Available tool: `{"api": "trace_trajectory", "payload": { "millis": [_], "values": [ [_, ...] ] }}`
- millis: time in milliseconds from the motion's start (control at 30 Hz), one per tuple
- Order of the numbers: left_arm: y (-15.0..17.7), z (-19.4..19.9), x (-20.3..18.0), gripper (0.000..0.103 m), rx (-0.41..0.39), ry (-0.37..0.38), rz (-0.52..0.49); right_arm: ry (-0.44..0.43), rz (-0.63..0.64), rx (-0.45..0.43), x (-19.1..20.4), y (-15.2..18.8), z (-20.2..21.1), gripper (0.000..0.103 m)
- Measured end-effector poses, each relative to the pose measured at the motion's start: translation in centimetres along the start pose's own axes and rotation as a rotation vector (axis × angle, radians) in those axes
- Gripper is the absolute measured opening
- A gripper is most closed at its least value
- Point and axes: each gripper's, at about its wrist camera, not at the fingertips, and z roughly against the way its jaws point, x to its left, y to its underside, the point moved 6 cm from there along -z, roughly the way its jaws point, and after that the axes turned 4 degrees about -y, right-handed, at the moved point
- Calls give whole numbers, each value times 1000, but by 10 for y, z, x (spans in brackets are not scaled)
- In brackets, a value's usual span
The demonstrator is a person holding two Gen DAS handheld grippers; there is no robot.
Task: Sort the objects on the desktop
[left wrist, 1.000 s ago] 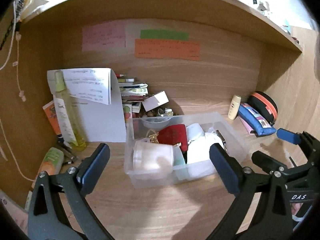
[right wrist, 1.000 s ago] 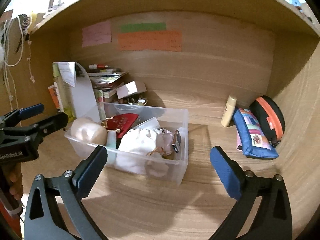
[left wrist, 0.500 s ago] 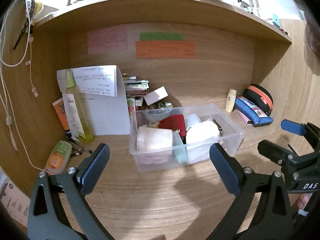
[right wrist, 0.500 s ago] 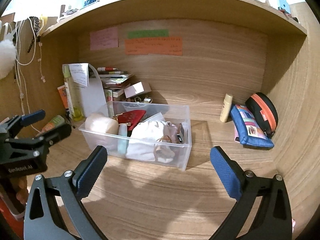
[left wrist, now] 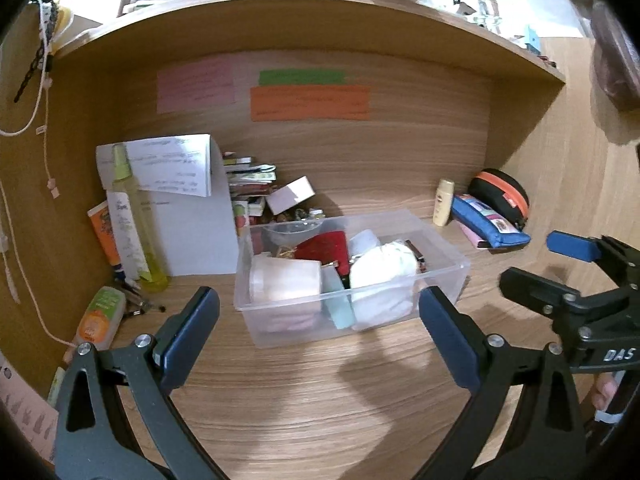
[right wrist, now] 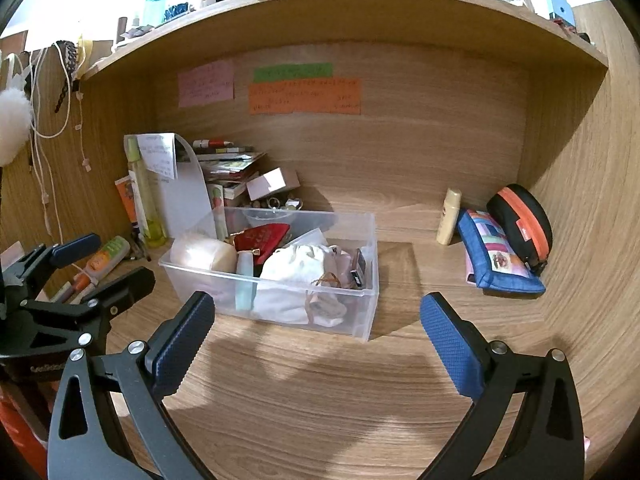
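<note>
A clear plastic bin stands mid-desk, holding a pale pink jar, a red pouch, a white cloth bag and a pale blue tube. My left gripper is open and empty, in front of the bin and apart from it. My right gripper is open and empty, also short of the bin. Each gripper shows at the edge of the other's view.
At the left stand a yellow spray bottle, an orange tube, papers and stacked books. At the right lie a cream bottle, a blue pencil case and a black-orange case. A shelf overhangs the desk.
Both grippers have drawn back from the bin, which now looks smaller and farther. Both stay open and empty.
</note>
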Motion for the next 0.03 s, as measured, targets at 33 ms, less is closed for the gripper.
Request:
{"api": "trace_trajectory", "payload": {
  "millis": [33],
  "values": [
    [0,0,-2,101,0,-6,-8,1,-1,2,0,0,-1,102]
  ]
}}
